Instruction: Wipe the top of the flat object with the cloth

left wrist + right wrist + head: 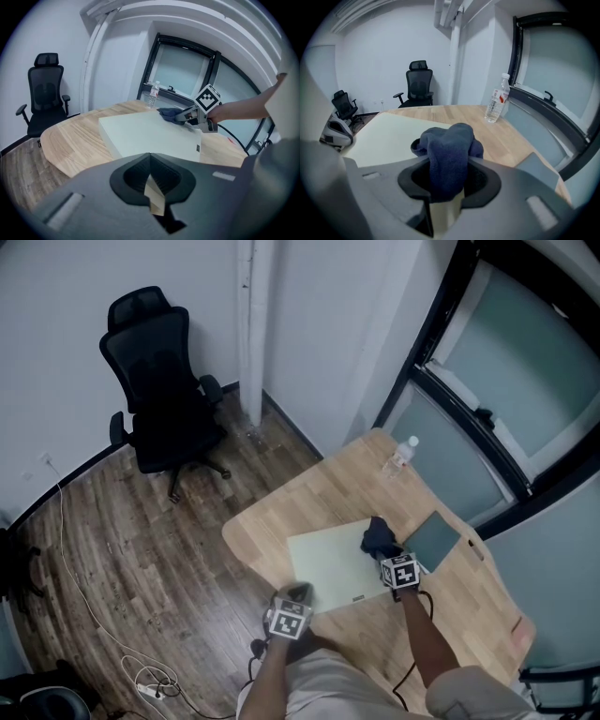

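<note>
Cloth (449, 145), soft and light, is bunched in my right gripper's (445, 187) clenched fingers. A mid-wad hold seems right to me. My left gripper (152, 190) is clenched on nothing. The cloth lies at the far corner of the flat object (328, 563), on the wooden surface (319, 493).
</note>
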{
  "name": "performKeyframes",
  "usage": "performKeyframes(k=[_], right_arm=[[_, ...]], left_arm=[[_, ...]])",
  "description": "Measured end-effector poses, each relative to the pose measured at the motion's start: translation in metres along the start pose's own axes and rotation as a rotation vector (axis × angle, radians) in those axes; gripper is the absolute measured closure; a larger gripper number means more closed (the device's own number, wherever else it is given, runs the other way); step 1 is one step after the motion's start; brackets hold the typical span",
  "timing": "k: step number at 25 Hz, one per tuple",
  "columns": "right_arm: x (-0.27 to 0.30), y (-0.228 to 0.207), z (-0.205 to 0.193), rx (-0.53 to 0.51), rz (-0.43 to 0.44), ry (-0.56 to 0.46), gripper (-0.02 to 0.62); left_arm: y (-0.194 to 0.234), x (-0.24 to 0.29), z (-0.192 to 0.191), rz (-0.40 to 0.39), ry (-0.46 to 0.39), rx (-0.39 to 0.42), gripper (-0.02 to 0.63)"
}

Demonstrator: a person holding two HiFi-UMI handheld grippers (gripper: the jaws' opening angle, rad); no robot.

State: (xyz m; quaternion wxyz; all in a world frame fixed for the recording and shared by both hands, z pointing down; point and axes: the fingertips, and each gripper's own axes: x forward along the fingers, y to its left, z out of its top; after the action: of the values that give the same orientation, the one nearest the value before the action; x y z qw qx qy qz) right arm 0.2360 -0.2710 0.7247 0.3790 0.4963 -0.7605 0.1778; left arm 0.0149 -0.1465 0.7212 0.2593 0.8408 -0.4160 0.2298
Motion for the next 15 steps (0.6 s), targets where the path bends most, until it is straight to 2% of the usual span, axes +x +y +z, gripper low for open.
performKeyframes(k=[7, 12, 15], right_arm=[[-0.009, -0.033, -0.014, 0.044, -0.091, 0.026, 0.465], [-0.037, -0.078, -0.049, 0.098, -0.234, 0.2, 0.466], [-0.062, -0.077, -0.026, 0.033, -0.255, 0.095, 0.466]], left_arm=[[0.0, -0.001, -0.001, -0.004, 0.003, 0.004, 0.598], [0.001, -0.003, 0.0, -0.033, -0.027, -0.028, 0.598], [-0.005, -0.007, -0.002, -0.051, -0.032, -0.012, 0.598]])
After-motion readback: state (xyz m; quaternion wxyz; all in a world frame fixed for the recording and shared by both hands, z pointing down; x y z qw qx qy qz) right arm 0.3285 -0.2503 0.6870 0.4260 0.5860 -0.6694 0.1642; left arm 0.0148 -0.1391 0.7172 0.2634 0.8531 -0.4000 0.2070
